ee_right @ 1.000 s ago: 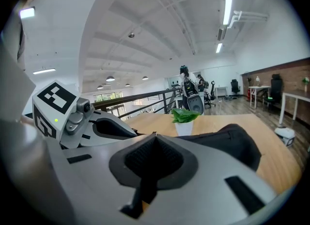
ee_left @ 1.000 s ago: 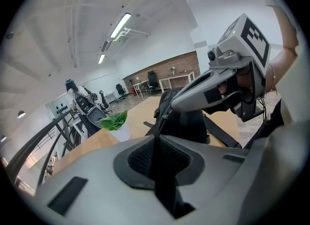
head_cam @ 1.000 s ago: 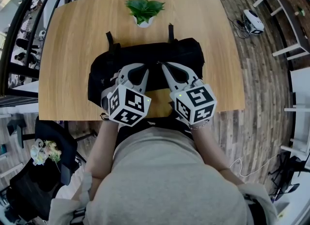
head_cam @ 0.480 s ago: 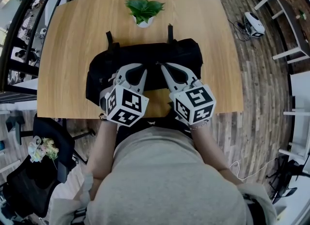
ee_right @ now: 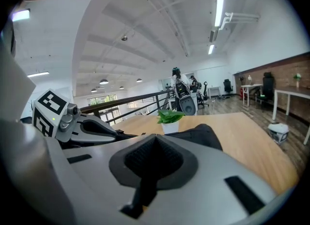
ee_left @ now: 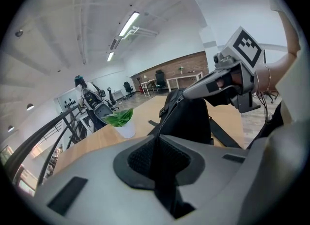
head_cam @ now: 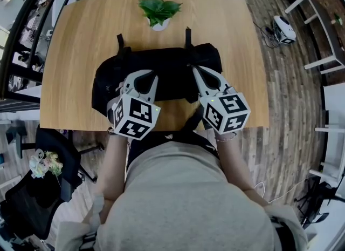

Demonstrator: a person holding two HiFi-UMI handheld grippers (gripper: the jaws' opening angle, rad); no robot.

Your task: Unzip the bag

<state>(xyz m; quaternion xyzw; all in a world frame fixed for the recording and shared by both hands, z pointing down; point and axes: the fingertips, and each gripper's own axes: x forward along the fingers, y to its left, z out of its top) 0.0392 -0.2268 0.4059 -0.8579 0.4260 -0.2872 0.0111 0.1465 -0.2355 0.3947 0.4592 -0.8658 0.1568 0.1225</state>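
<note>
A black bag (head_cam: 172, 63) lies lengthwise across the wooden table (head_cam: 81, 39). My left gripper (head_cam: 154, 73) is shut on the bag's top fabric beside the zipper line; in the left gripper view (ee_left: 157, 137) black fabric runs between its jaws. My right gripper (head_cam: 194, 68) is shut at the zipper on the bag's top, right of the middle. In the left gripper view its tip (ee_left: 193, 89) meets the zipper line, pinching the zipper pull. The bag (ee_right: 203, 134) shows just past my right gripper (ee_right: 155, 138).
A small potted plant (head_cam: 160, 11) stands beyond the bag near the table's far edge. Two bag straps (head_cam: 119, 42) (head_cam: 189, 33) stick out toward it. A person's torso fills the near side. An office chair (head_cam: 38, 201) stands at lower left on the wooden floor.
My right gripper has slid to the right along the bag's top, away from my left gripper. The left gripper has kept its hold in place.
</note>
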